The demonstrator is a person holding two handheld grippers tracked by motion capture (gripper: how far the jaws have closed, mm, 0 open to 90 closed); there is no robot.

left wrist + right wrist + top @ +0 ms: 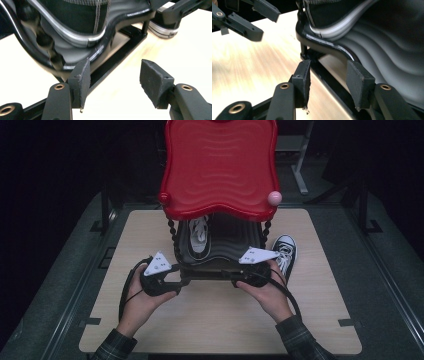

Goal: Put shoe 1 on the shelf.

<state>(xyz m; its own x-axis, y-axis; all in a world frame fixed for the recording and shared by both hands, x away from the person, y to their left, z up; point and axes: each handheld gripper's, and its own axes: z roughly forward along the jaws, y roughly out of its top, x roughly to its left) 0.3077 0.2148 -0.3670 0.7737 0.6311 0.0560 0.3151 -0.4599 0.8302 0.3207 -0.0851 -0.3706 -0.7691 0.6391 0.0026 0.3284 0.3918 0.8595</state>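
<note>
A: Nearest us, what do the hands hold?

B: The left gripper (176, 279) and the right gripper (229, 274) meet the front edge of a two-tier rack (218, 272). The left one's jaws gape over bare table (120, 100), one pad beside the rack's black base bar (117, 58). The right one's jaws are spread too, straddling that bar without pressing it.

A: Room to move?

B: Plenty of bare table (215, 320) toward the person. Just beyond, a black-and-white sneaker (199, 236) sits on the dark lower shelf (235, 240), and a second sneaker (284, 252) stands on the table right of the rack.

A: Farther back?

B: The red wavy top tray (220, 165) overhangs everything. No readable lettering anywhere.
</note>
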